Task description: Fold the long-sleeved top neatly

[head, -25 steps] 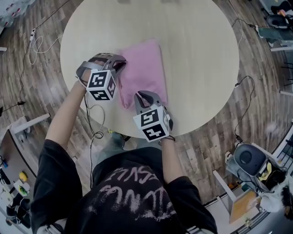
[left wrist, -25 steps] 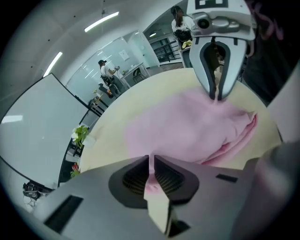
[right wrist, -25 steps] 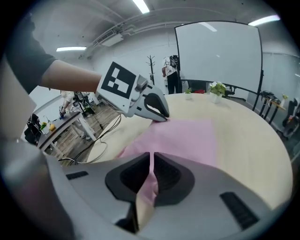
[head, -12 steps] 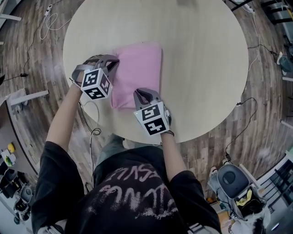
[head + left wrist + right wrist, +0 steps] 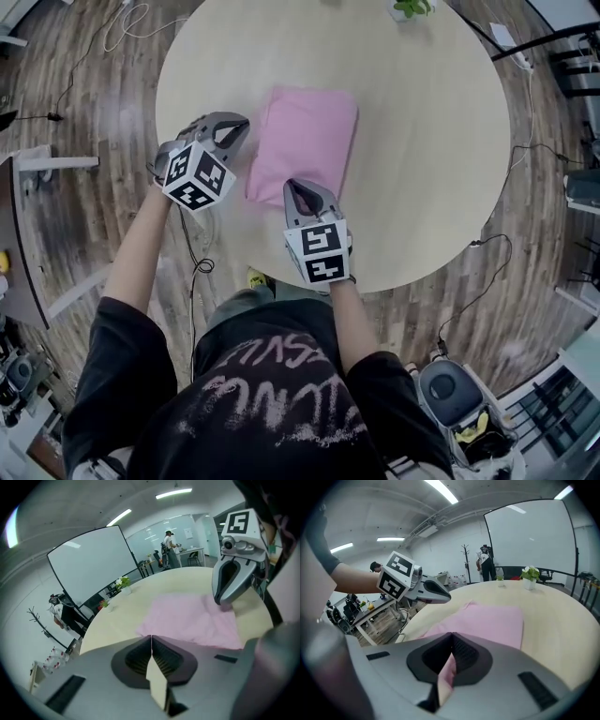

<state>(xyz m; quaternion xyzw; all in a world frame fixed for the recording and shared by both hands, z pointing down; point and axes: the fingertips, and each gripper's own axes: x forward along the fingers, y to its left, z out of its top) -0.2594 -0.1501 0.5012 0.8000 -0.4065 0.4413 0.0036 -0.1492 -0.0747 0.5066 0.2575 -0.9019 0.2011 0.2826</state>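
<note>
Top (image 5: pixel 309 141) on round table (image 5: pixel 427 112); left gripper (image 5: pixel 238 126), right gripper (image 5: pixel 296 188), jaws together

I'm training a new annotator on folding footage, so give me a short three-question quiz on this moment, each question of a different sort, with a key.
1. True or false: the pink top lies folded into a compact rectangle on the round table.
2. Which gripper's tip is over the top? A. the left gripper; B. the right gripper; C. both.
3. Fill in: the jaws of both grippers are ____.

Key: 1 true; 2 B; 3 shut.
</note>
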